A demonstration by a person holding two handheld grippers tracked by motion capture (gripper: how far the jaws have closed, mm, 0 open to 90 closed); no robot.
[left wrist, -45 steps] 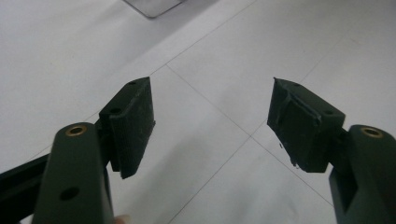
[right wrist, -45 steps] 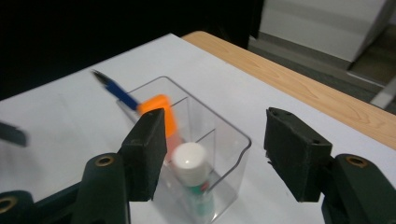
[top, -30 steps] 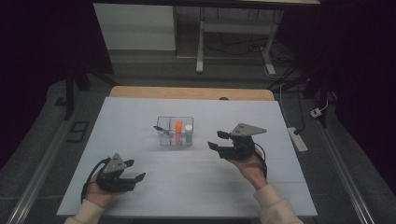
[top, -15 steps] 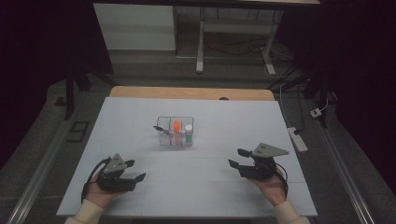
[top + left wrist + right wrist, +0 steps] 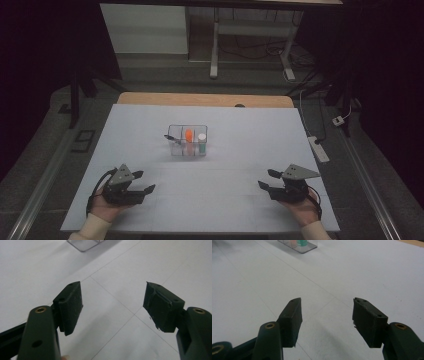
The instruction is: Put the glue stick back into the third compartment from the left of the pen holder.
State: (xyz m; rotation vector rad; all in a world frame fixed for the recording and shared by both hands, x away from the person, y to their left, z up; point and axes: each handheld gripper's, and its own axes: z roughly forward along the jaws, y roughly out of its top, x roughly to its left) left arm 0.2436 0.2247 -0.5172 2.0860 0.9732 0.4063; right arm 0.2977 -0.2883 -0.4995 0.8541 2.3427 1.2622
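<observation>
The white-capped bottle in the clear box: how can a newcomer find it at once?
Look at the white table and find the clear box near its middle, well beyond both hands. Inside, the white-capped bottle stands in the rightmost compartment. Its teal body and white cap set it apart from the orange-topped item beside it.

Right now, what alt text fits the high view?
Two open hand-held grippers, left and right, rest near the front of a white table; farther back stands a clear holder with small bottles.
</observation>
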